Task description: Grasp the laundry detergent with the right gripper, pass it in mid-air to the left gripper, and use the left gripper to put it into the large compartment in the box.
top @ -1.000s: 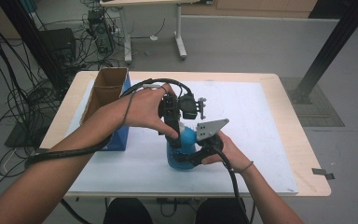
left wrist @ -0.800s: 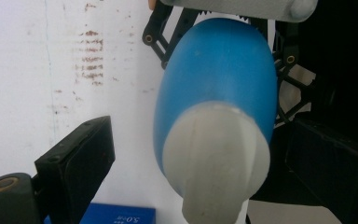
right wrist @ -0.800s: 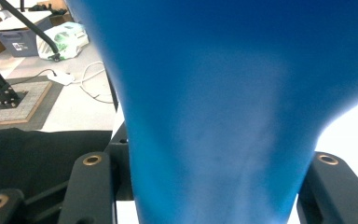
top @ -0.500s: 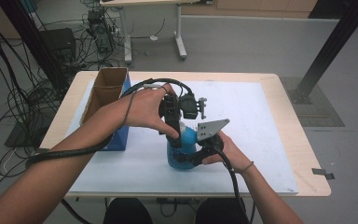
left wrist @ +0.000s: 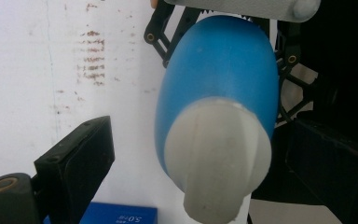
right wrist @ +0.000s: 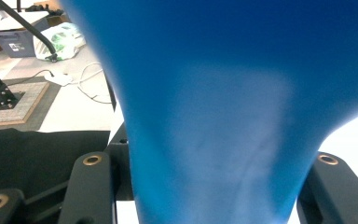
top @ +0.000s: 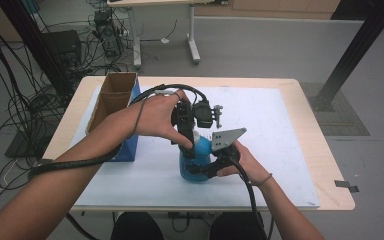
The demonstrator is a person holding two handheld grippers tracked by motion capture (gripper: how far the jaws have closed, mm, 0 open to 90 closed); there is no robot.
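A smooth, matt blue plastic bottle (left wrist: 223, 70) with a frosted whitish cap (left wrist: 216, 154) is seen beside a brown cardboard box (top: 111, 97), on stained white paper (top: 270, 130) laid over the pale wooden desk (top: 325, 150).

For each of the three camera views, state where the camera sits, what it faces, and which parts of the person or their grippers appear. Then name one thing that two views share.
High view: above the person's side, looking forward and down at the table; both forearms, left gripper, right gripper.
Left gripper view: on the left gripper, looking down onto the blue bottle and its white cap; its own jaws either side.
Right gripper view: on the right gripper, facing the bottle's side; own jaws clamp it.
Shared: all three show the blue bottle.
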